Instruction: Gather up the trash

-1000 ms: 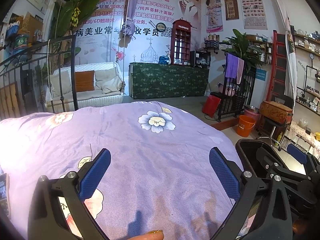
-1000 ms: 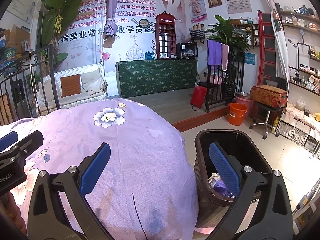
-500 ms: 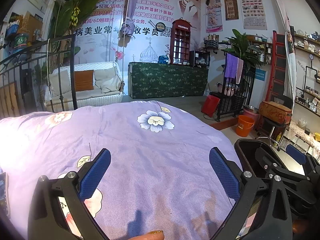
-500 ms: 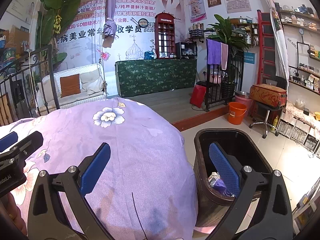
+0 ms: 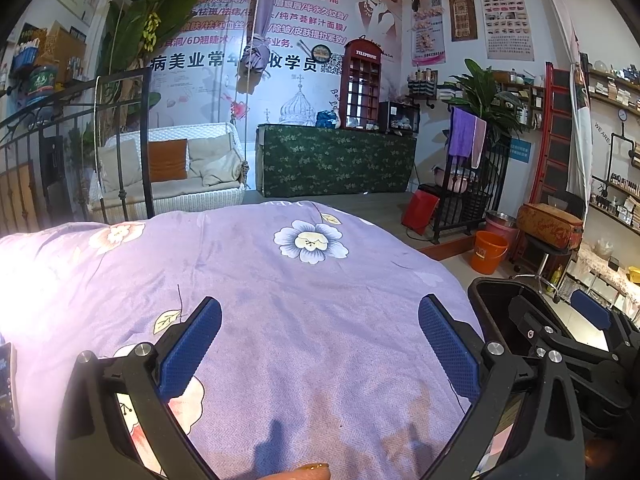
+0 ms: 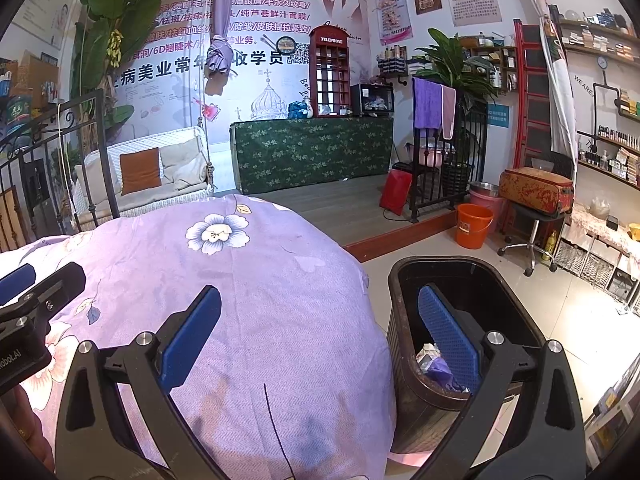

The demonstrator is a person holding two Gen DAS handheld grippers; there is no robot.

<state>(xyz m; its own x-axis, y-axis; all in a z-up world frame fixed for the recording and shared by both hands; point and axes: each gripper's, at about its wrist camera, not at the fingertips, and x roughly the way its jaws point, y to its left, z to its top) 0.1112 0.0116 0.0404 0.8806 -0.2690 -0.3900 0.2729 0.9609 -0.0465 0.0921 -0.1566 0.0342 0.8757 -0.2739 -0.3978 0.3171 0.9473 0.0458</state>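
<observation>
Holding both tools over the lilac flower-printed bedspread [image 5: 304, 320], we keep the left gripper [image 5: 320, 344] spread wide and empty, and the right gripper [image 6: 320, 340] likewise apart, gripping nothing. Beside the bed stands our dark oval plastic waste bin [image 6: 404, 320]; inside it lie crumpled white and purple scraps of trash [image 6: 434, 364], low against the near wall, partly hidden behind the right gripper's finger.

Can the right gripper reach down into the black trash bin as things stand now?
Probably yes. The right gripper is open and empty, one finger already over the black trash bin. The bin has no lid, some trash lies inside, and nothing blocks its mouth.
</observation>
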